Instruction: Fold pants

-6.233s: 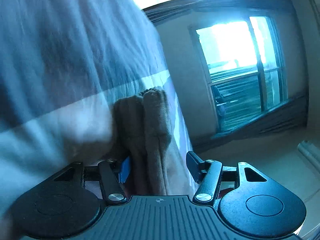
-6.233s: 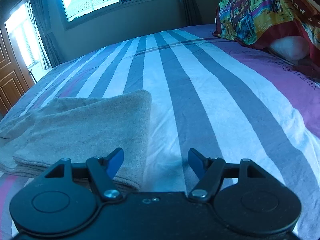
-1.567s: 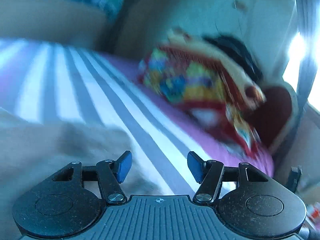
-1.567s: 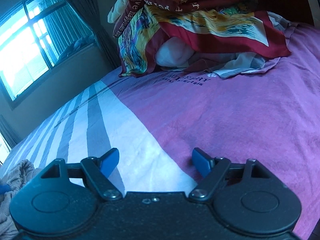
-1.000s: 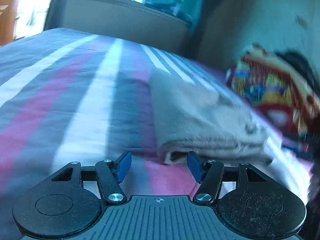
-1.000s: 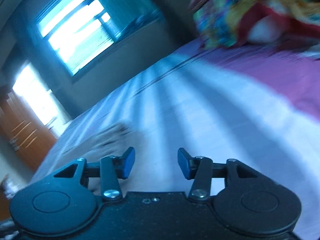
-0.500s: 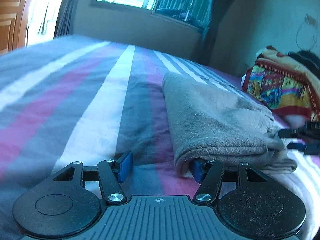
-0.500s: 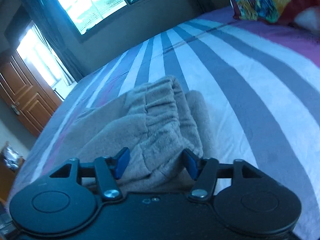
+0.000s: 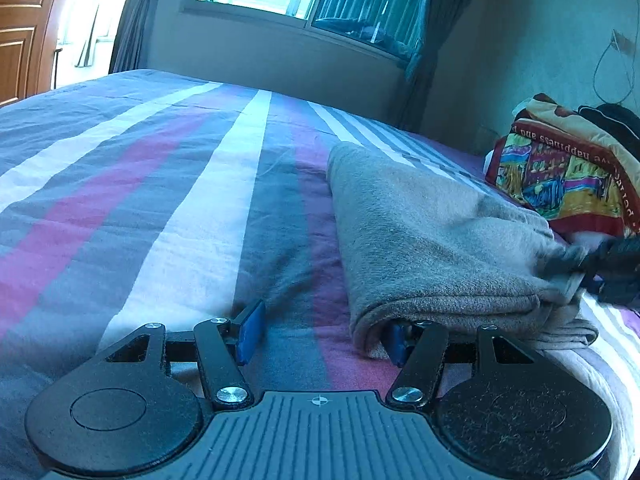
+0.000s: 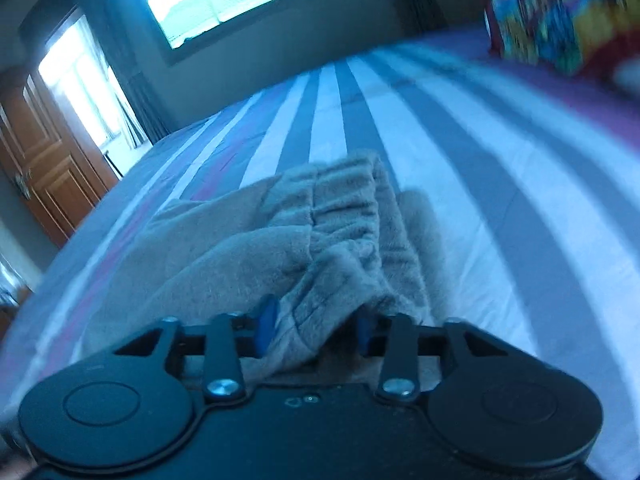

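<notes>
Now both claws meet the folded pants (image 9: 432, 248).
Right gripper (image 10: 314, 330) has just been closing on the waistband ahead; left gripper (image 9: 322, 338) half-open, grasping nothing, one finger under the near corner, long axis running away.

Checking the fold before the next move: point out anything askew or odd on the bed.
The folded pants are uneven: a lower layer sticks out beyond the top fold at the near right corner. The right gripper, jaws just closing, bunches the waistband. The left gripper straddles the near fold's corner, open.
</notes>
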Motion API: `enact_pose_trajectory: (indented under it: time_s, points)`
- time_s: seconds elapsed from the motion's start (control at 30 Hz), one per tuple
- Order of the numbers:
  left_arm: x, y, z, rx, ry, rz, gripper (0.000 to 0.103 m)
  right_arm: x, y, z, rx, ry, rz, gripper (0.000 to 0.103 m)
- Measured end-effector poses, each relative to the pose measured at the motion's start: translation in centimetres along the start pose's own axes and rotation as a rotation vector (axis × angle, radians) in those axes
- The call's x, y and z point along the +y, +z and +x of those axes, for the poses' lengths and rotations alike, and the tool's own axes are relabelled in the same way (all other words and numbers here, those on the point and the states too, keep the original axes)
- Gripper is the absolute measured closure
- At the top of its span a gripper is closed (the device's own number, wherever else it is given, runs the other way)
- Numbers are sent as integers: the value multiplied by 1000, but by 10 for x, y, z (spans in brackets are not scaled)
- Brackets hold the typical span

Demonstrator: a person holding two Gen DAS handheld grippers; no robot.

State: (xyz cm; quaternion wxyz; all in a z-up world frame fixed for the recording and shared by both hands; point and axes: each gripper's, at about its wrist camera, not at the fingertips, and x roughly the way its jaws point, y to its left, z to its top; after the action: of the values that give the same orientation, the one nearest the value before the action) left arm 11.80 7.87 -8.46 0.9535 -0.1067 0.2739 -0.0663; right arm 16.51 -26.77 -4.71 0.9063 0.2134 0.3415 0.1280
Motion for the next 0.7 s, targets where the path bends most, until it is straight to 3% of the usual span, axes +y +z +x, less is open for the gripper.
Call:
enact_pose_trajectory:
  time_s: [0.03,0.13,0.2,0.23,0.3,0.33,0.43,0.5,0.53,0.7]
  points:
    - [0,-1,-1,-2,-1,-4,42,-5,5,-5,-18,38,48,79]
    - [2,-2,-1,-9,-8,-13,42,3,10,-51,-198,192,42,80]
    - [3,-2,1,-5,-11,-14,41,-1,5,-64,-236,213,52,80]
    - [3,-2,1,-3,-12,-13,41,-11,0,-56,-197,180,93,80]
    - [5,-1,2,1,-14,-16,41,-39,-9,-27,-36,123,244,79]
    - [5,-1,2,2,-14,-19,41,-49,-14,-24,-14,152,306,77]
    - [6,-3,2,-1,-15,-23,41,-46,-23,-52,-103,173,330,63]
    - [5,-3,3,-1,-17,-26,41,-42,-30,-65,-114,170,328,27]
    - [6,-3,3,0,-18,-27,41,-43,-32,-70,-128,166,335,22]
    - [5,-2,3,4,-22,-30,41,-58,-17,-34,-32,121,418,36]
